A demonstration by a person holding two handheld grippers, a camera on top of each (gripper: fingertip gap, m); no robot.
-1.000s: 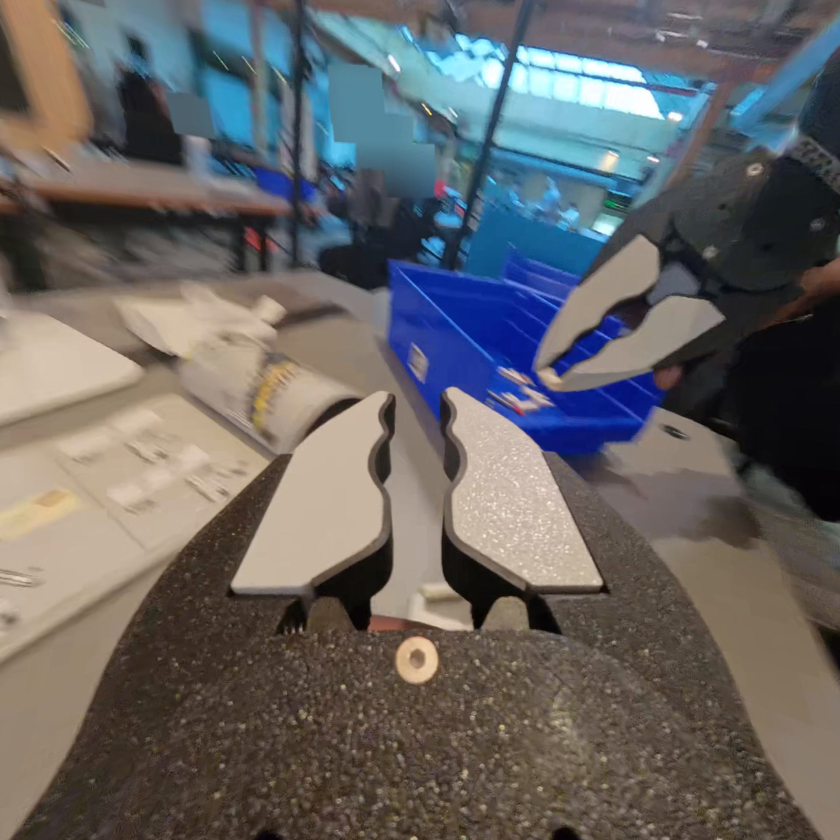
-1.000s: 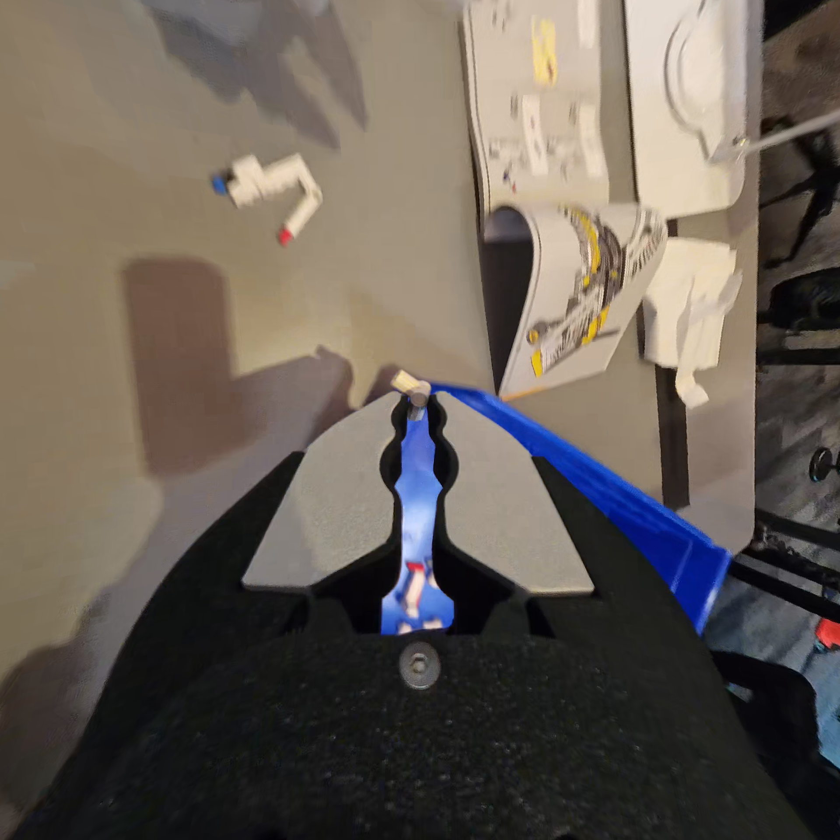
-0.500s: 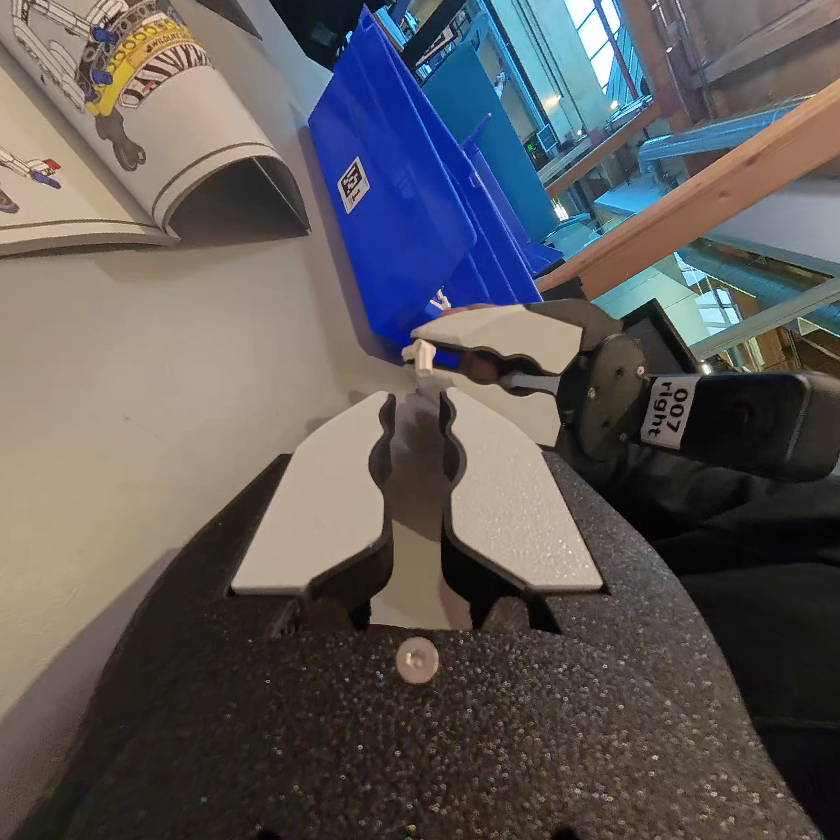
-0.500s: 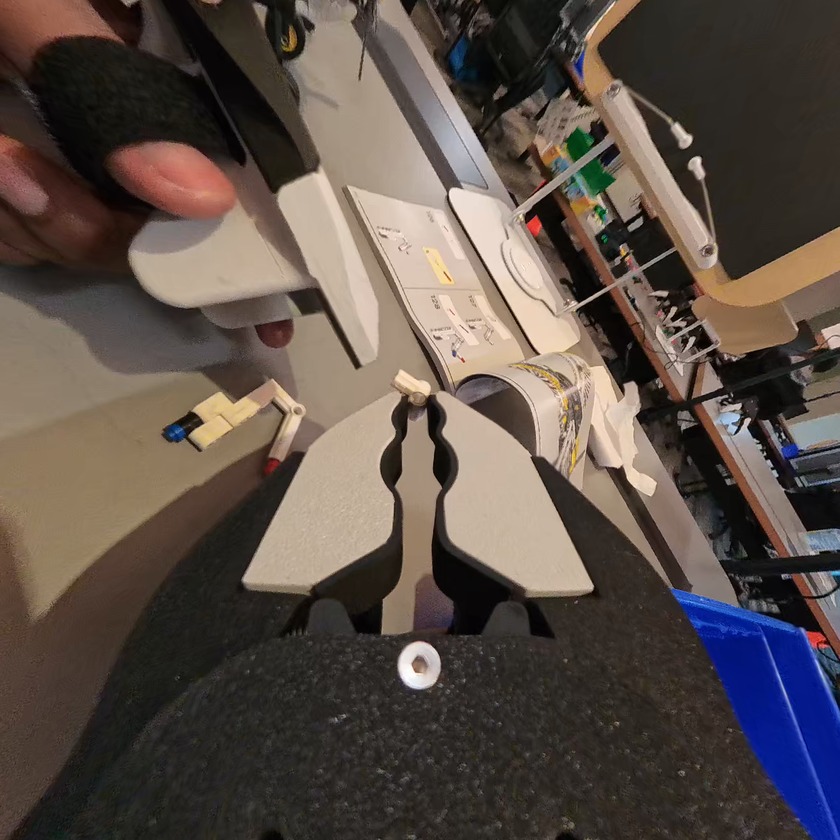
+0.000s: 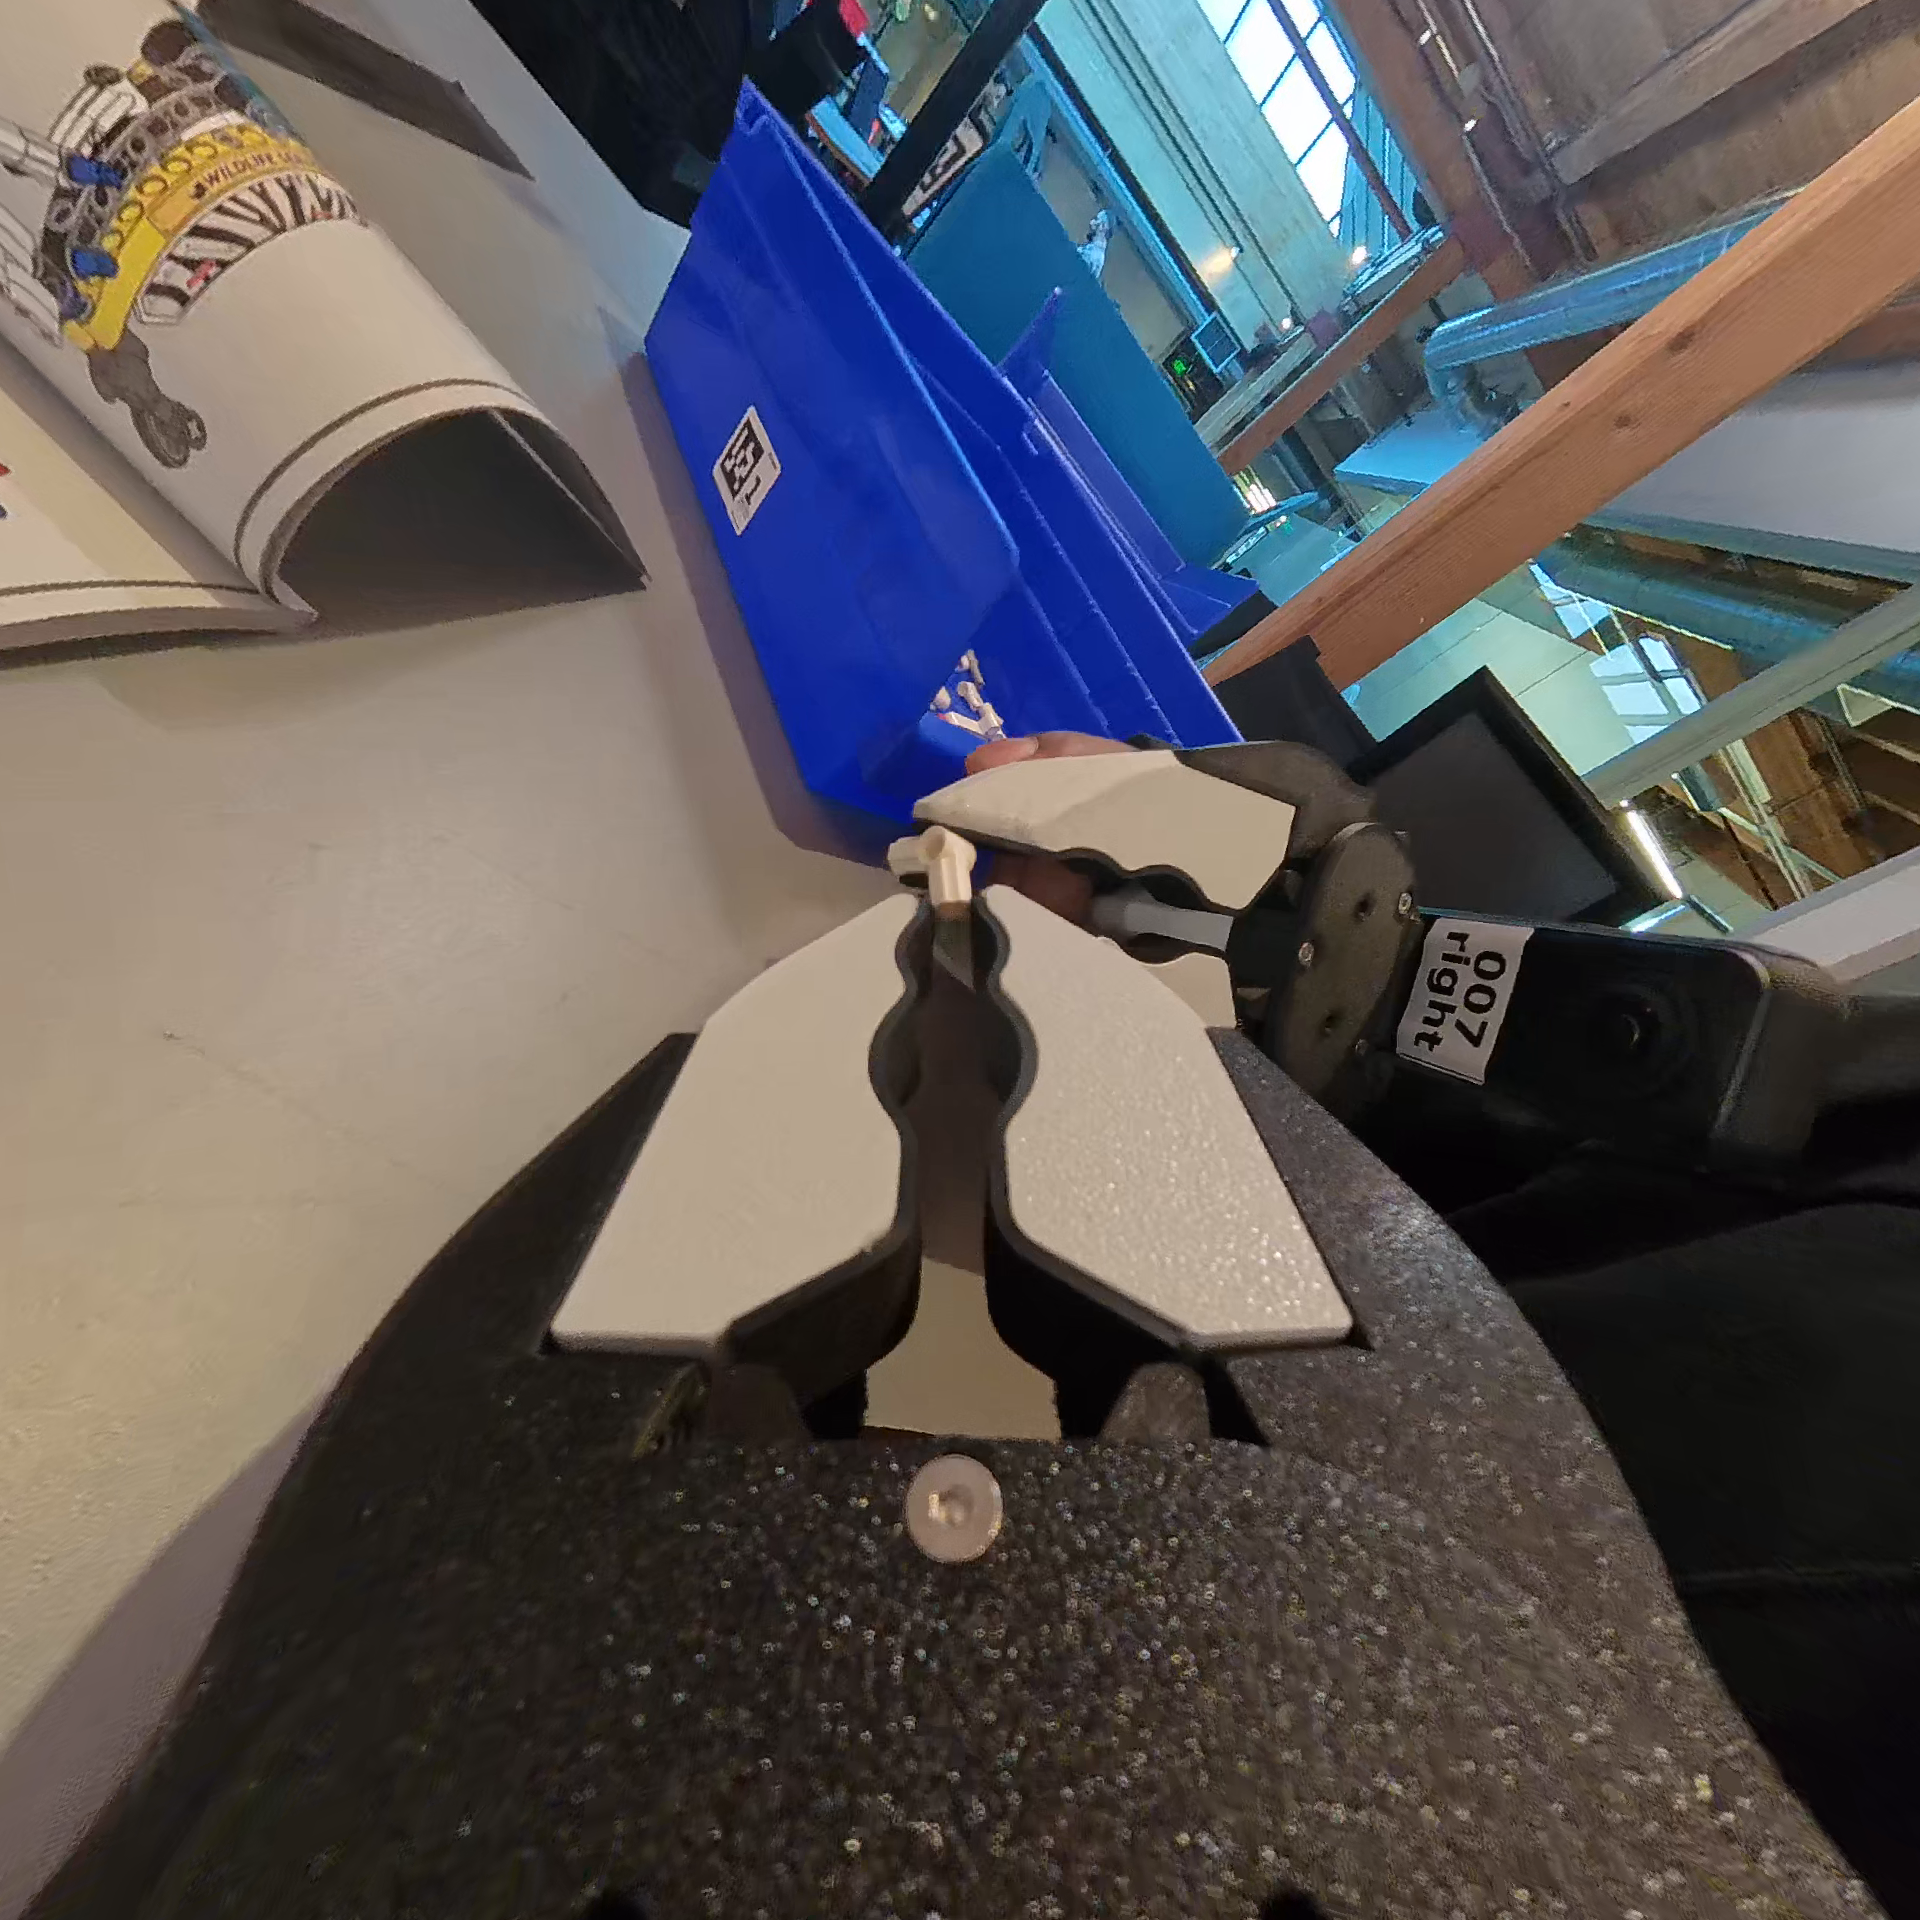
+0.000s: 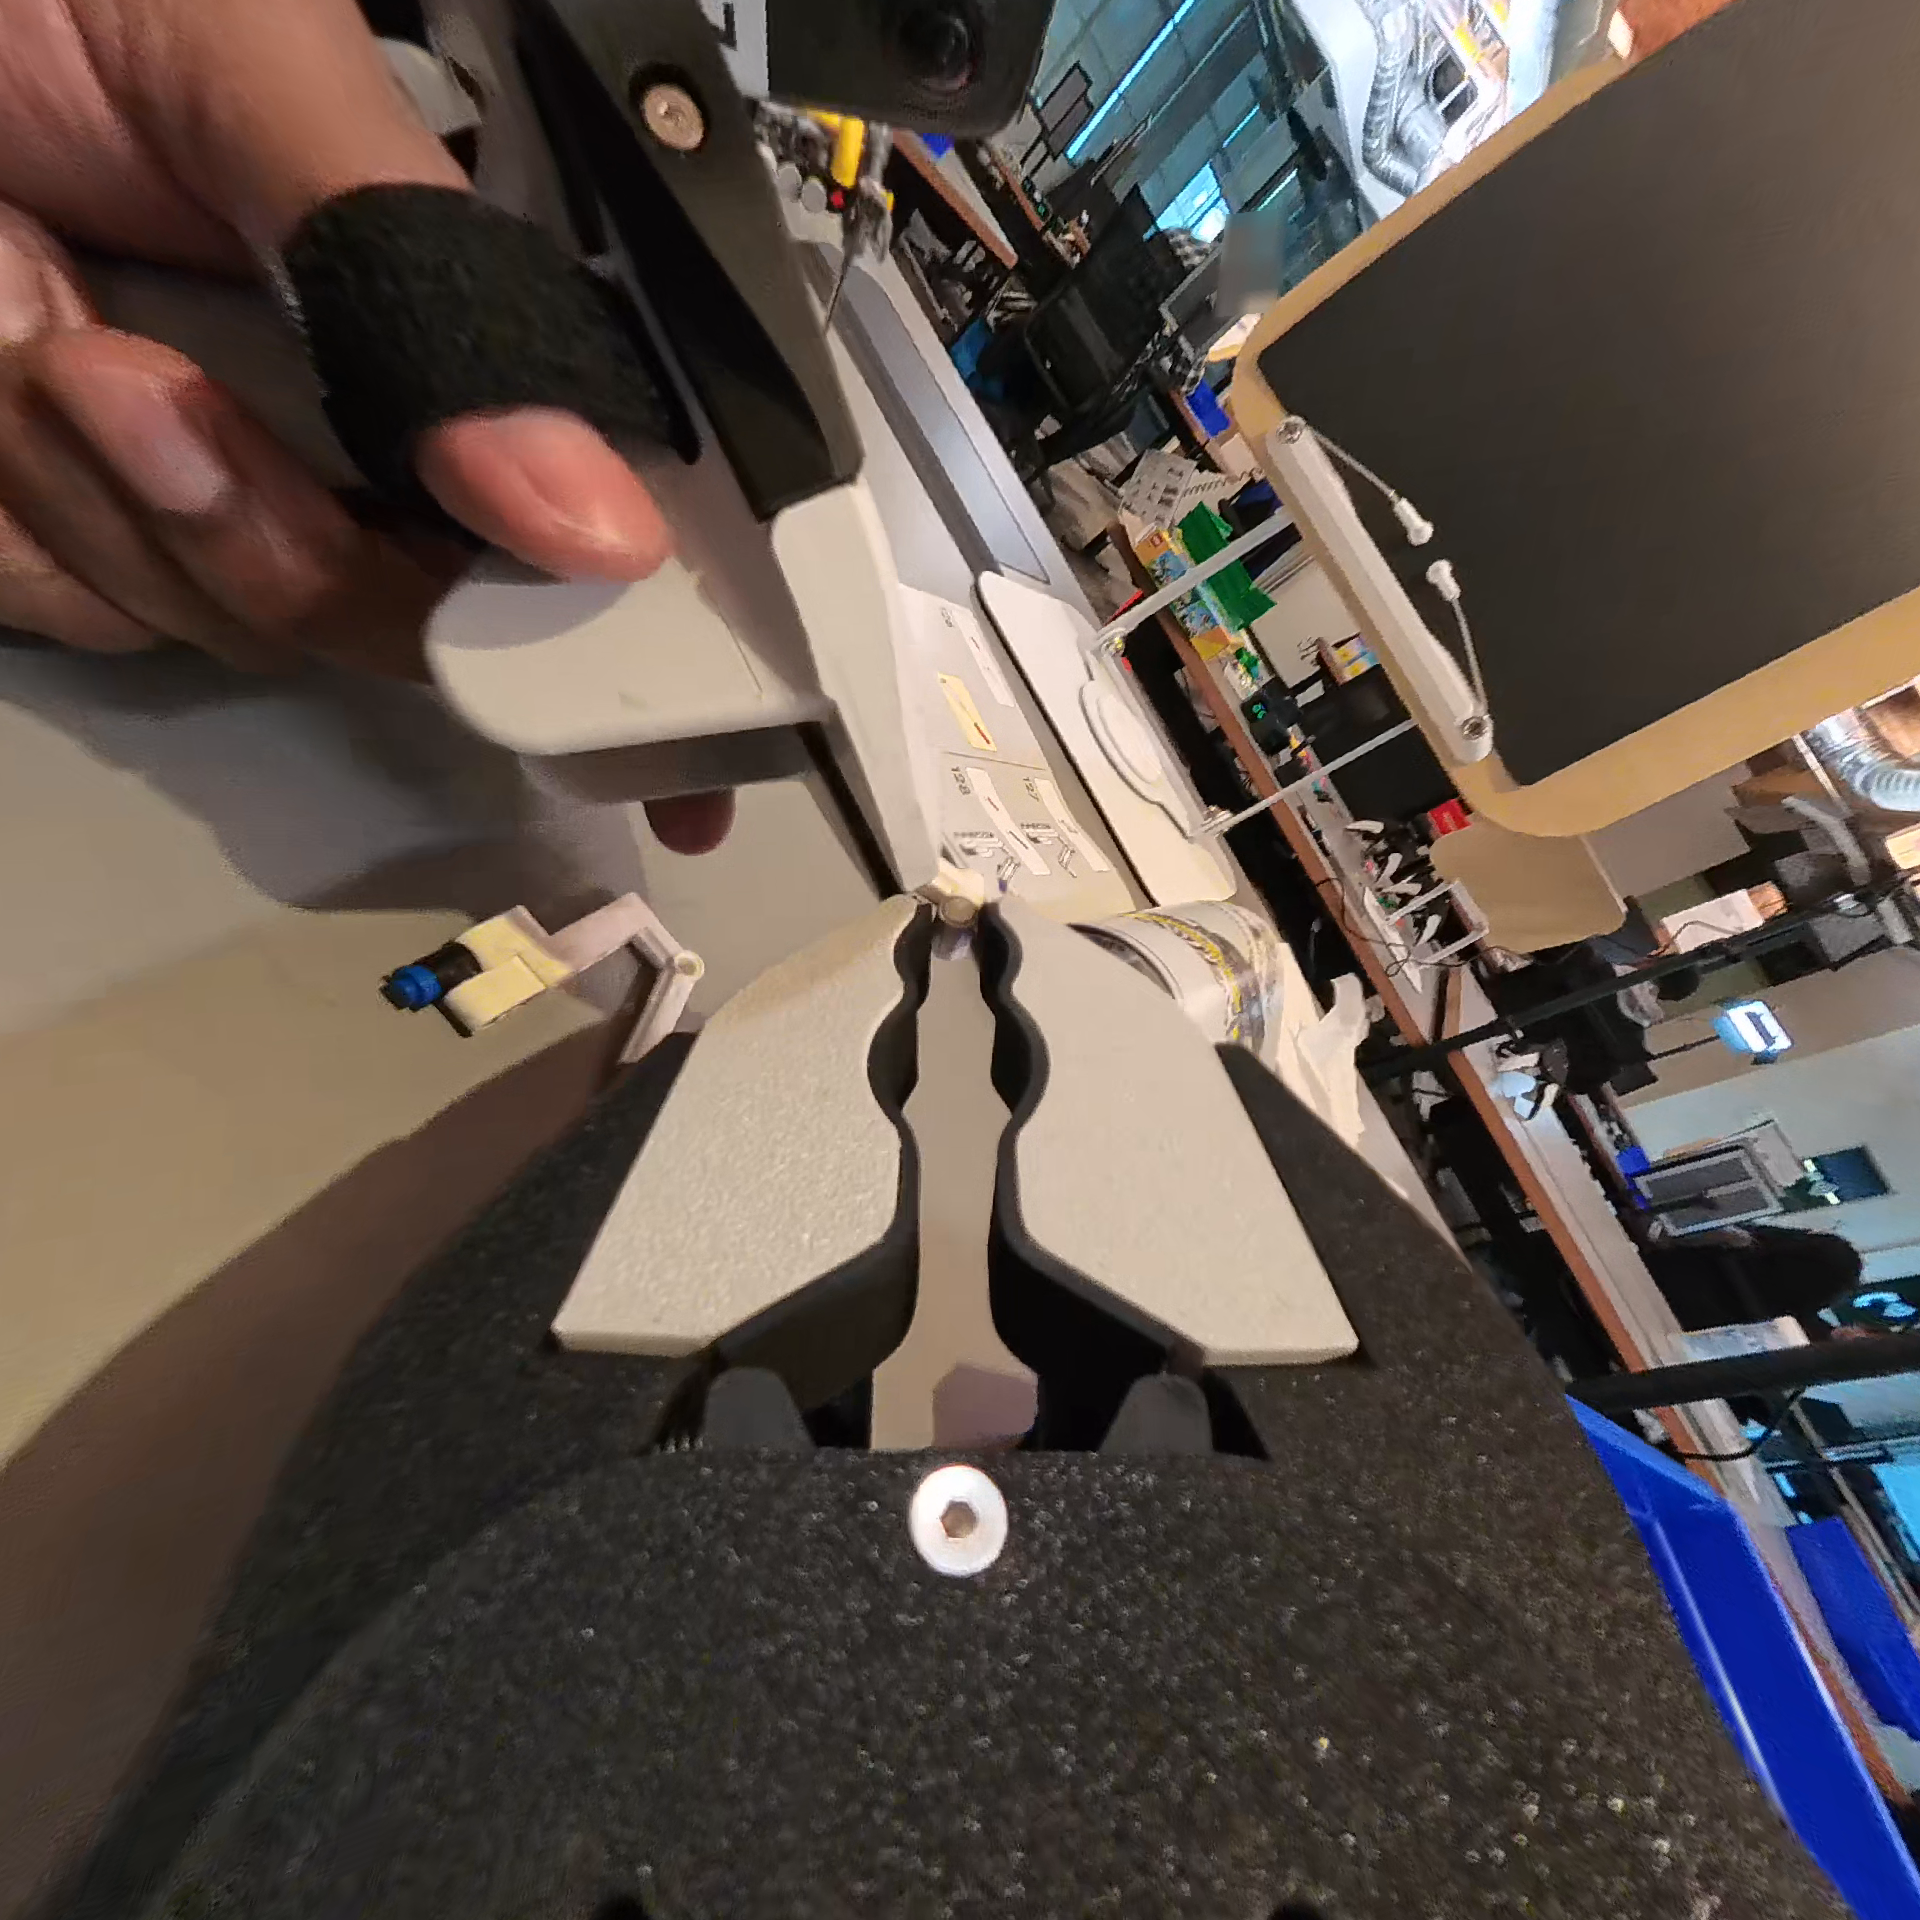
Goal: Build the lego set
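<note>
Since half a second earlier, I had narrowed the left gripper from a wide gap until both pads clenched one leg of the connector. Table carried the blue bin and an open booklet. Right gripper stayed clamped on the connector's other leg. A white assembly lay on the table, left of it.

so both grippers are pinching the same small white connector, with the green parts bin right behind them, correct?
One thing's off: the bin is blue, not green, as the left wrist view shows. The rest holds: the left gripper and right gripper both close on the small white connector between their tips.
</note>
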